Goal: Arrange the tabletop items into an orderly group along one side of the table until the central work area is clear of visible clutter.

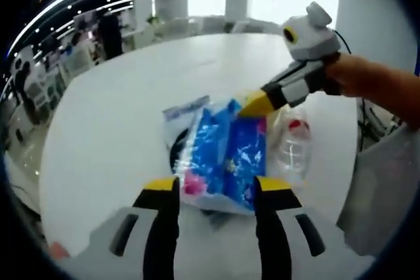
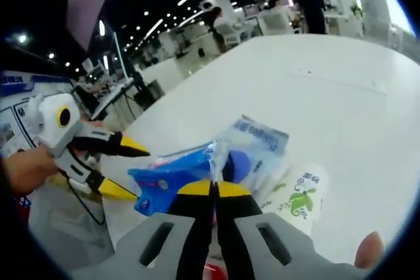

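Note:
A blue plastic bag (image 1: 226,152) (image 2: 167,178) lies in a small heap on the round white table (image 1: 111,129) (image 2: 315,77). My right gripper (image 1: 252,106) (image 2: 213,188) reaches in from the right of the left gripper view, jaws shut on the bag's top edge. My left gripper (image 1: 216,185) (image 2: 128,167) stands open just short of the bag's near side, with nothing between its fingers. Beside the bag lie a clear packet with blue print (image 1: 187,108) (image 2: 259,143) and a clear bottle with a red cap (image 1: 293,139).
A white pack with a green leaf print (image 2: 298,201) lies by the heap. A dark round thing (image 1: 176,152) peeks from under the bag. The table edge (image 1: 49,181) runs close on the left. Office desks and people stand far behind.

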Demonstrator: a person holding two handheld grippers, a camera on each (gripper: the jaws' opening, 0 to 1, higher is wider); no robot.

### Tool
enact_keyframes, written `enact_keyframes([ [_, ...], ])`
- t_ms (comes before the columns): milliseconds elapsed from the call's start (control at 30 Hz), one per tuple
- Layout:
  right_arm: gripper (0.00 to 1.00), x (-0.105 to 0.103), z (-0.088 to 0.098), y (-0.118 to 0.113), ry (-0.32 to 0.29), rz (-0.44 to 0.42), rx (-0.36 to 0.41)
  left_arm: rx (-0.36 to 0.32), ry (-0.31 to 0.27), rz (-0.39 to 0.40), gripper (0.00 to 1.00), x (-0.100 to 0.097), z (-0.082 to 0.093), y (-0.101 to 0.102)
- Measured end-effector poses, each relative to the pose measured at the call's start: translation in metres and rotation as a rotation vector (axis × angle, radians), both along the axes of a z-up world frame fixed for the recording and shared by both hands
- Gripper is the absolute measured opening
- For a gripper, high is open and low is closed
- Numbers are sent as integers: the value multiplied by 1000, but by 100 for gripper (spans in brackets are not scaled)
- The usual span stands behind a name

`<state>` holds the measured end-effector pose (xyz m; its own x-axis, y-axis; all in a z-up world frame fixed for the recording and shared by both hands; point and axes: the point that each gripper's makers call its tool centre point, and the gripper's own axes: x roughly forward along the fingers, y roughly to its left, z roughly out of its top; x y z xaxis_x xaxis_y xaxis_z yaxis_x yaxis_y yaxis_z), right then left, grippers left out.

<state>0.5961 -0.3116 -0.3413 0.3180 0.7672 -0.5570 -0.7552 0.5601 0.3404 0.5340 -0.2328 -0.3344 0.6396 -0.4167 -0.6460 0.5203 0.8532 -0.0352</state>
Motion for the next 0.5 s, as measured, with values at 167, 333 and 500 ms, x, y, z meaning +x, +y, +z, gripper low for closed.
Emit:
enact_keyframes([
  [167,1,0,0,-1,2,-2,1,14,-18,-31,21,1,0,-3],
  [333,1,0,-2,-1,5,-2,0,25,-24,-54,10,0,-2,-5],
  [500,1,0,-2,-1,6,-2,-1,48,-34,-80,0,1,-2,-5],
])
